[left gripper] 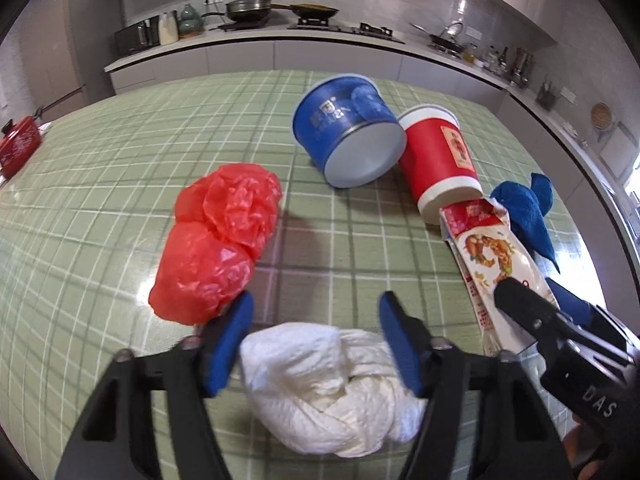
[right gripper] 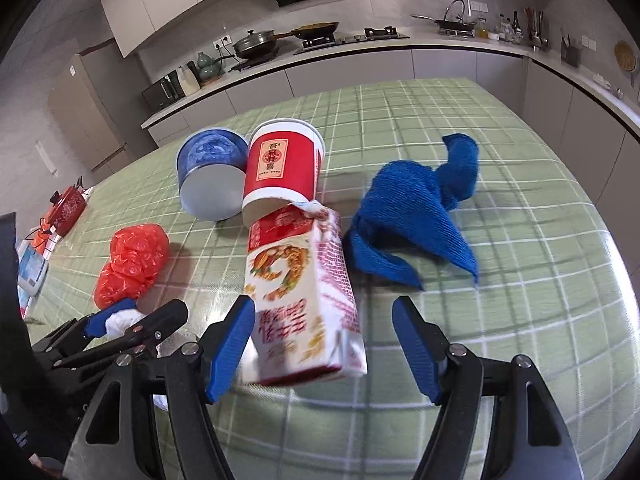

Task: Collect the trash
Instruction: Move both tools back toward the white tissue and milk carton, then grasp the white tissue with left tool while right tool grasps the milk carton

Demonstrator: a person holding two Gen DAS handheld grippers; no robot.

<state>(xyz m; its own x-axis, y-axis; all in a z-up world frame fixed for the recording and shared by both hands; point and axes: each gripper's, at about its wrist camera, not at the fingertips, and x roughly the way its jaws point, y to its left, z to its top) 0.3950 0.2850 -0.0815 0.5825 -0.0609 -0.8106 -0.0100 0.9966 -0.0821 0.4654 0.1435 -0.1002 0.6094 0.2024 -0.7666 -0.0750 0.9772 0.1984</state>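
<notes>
Left gripper (left gripper: 316,316) is spread wide around a crumpled white paper wad (left gripper: 332,388); whether its blue pads touch the wad is unclear. Right gripper (right gripper: 324,320) is likewise spread, straddling a flattened white-and-red carton (right gripper: 300,300). All lie on a green checked tablecloth (left gripper: 100,160), with a blue cloth (right gripper: 416,216), red plastic bag (left gripper: 216,240), blue tub (left gripper: 344,128) and red cup (left gripper: 440,160) tipped side by side.

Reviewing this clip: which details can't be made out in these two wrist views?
- Blue tub, red cup: both lie with mouths facing away, so contents are hidden.
- Carton: print is too blurred to read in the right wrist view; the right gripper covers its near end in the left.
- White paper wad: left gripper contact is unclear.
</notes>
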